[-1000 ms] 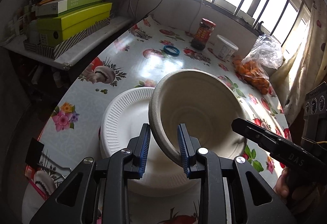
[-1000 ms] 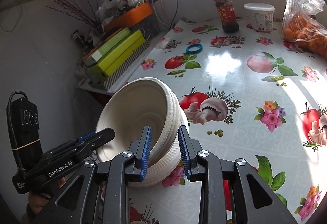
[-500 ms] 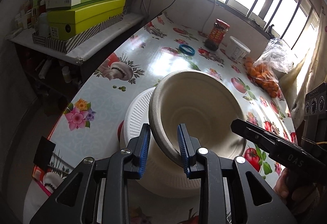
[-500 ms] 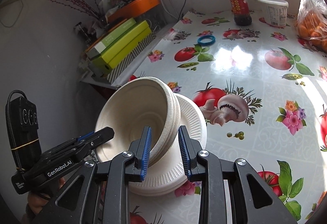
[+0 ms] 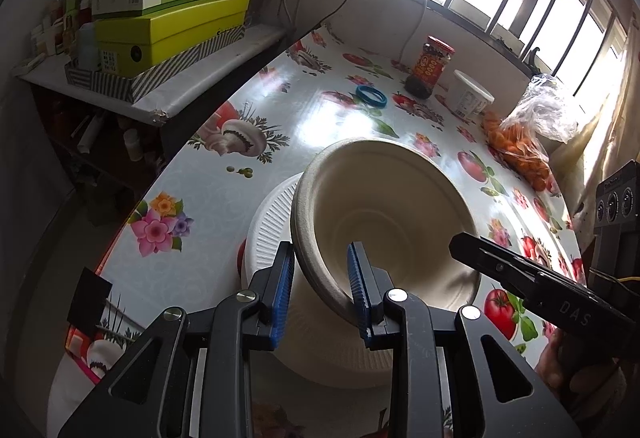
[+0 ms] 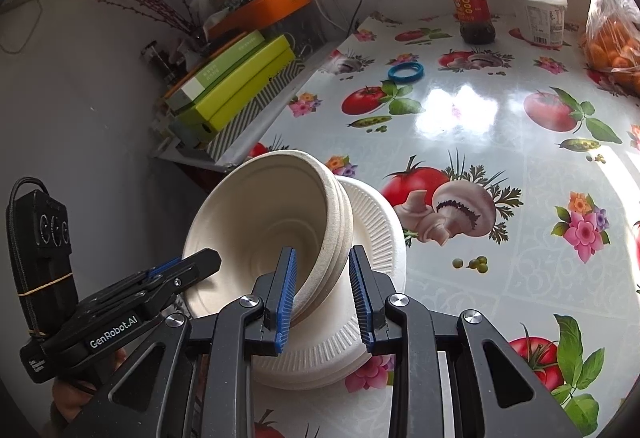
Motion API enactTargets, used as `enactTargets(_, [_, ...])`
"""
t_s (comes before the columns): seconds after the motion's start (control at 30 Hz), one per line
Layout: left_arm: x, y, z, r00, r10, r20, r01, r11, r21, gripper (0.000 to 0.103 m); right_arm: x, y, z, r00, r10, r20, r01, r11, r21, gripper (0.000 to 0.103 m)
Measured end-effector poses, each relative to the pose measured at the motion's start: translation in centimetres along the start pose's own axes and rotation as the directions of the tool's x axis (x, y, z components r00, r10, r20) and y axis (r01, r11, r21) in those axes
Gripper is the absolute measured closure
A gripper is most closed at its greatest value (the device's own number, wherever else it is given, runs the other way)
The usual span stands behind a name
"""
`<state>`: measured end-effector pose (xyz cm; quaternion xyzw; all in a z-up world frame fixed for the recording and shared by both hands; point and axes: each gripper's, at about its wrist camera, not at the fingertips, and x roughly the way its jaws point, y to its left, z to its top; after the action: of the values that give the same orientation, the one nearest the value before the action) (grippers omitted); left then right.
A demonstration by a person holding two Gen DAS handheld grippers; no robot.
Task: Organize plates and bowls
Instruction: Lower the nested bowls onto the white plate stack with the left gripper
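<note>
A stack of nested beige paper bowls (image 5: 392, 214) hangs tilted over a stack of white ribbed paper plates (image 5: 272, 222) on the flowered tablecloth. My left gripper (image 5: 320, 290) is shut on the near rim of the bowls, one blue pad inside and one outside. In the right wrist view the same bowls (image 6: 272, 222) lean left above the plates (image 6: 380, 234), and my right gripper (image 6: 324, 290) is shut on the opposite rim. Each gripper shows in the other's view: the right gripper (image 5: 500, 266) and the left gripper (image 6: 192, 270). Whether the bowls' base touches the plates is hidden.
At the back of the table stand a red-labelled jar (image 5: 430, 66), a white tub (image 5: 468, 98), a blue ring (image 5: 371, 96) and a bag of oranges (image 5: 528, 142). A side shelf with green boxes (image 5: 168, 26) runs along the left table edge.
Both grippers have carried the bowls leftward across the table, so the bowls now sit more squarely over the plate stack. The grips have not changed.
</note>
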<state>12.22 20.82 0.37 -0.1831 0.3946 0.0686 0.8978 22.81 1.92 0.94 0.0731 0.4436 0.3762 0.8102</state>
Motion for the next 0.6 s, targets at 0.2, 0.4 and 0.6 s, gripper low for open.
enactTargets(0.2, [0.05, -0.06, -0.04, 1.0, 0.004, 0.007, -0.004, 1.0, -0.003, 0.074, -0.06, -0.05, 0.03, 1.0, 0.002, -0.003, -0.002, 1.0, 0.009, 0.076])
enactTargets(0.4, [-0.11, -0.01, -0.06, 1.0, 0.013, 0.009, -0.013, 1.0, -0.004, 0.072, -0.16, -0.34, -0.07, 1.0, 0.001, -0.001, -0.001, 1.0, 0.025, 0.072])
enactTargets(0.6, [-0.28, 0.18, -0.28, 1.0, 0.027, 0.013, -0.027, 1.0, -0.001, 0.067, -0.48, -0.66, -0.17, 1.0, 0.003, 0.006, -0.003, 0.999, 0.035, 0.064])
